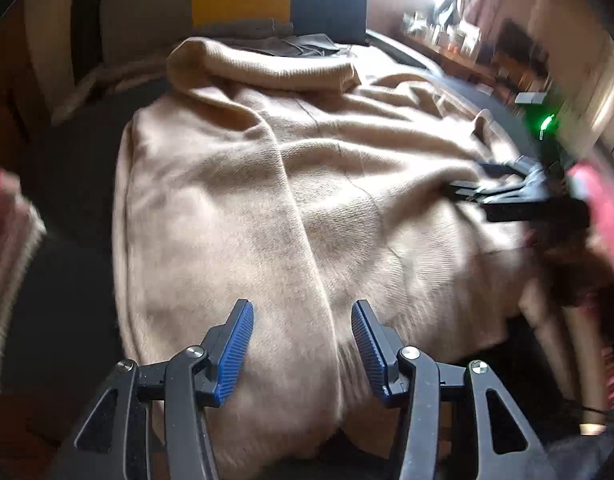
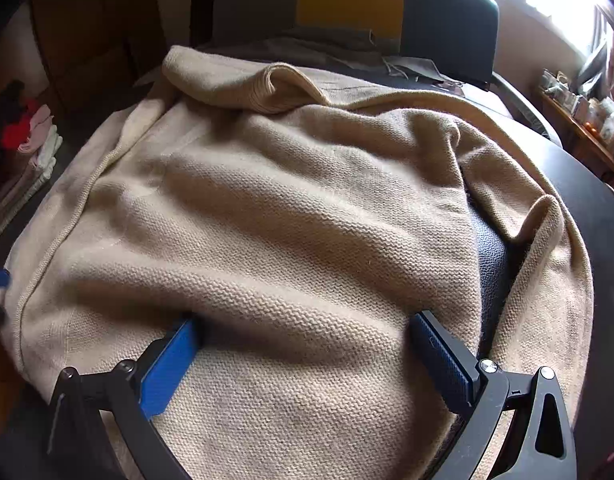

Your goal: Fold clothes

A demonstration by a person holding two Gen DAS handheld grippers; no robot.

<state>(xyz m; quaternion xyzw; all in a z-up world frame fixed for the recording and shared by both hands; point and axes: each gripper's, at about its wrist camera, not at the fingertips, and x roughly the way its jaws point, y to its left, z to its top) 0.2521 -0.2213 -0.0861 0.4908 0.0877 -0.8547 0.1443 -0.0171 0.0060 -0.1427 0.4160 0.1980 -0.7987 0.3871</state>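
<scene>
A beige knit sweater (image 1: 267, 200) lies spread over a dark round table (image 1: 67, 184), with a ribbed collar or cuff rolled at the far end. It fills the right wrist view (image 2: 287, 220) too. My left gripper (image 1: 303, 312) is open and empty, just above the sweater's near edge at a lengthwise fold. My right gripper (image 2: 303, 328) is wide open, its blue pads pressed into the fabric with a ridge of knit between them. It also shows in the left wrist view (image 1: 463, 192), low on the sweater's right side.
A stack of folded pink, white and red clothes (image 2: 31, 152) lies at the table's left. A dark chair (image 2: 451, 28) and grey cloth (image 2: 327, 44) stand beyond the far edge. A cluttered shelf (image 2: 583, 112) runs along the right under a bright window.
</scene>
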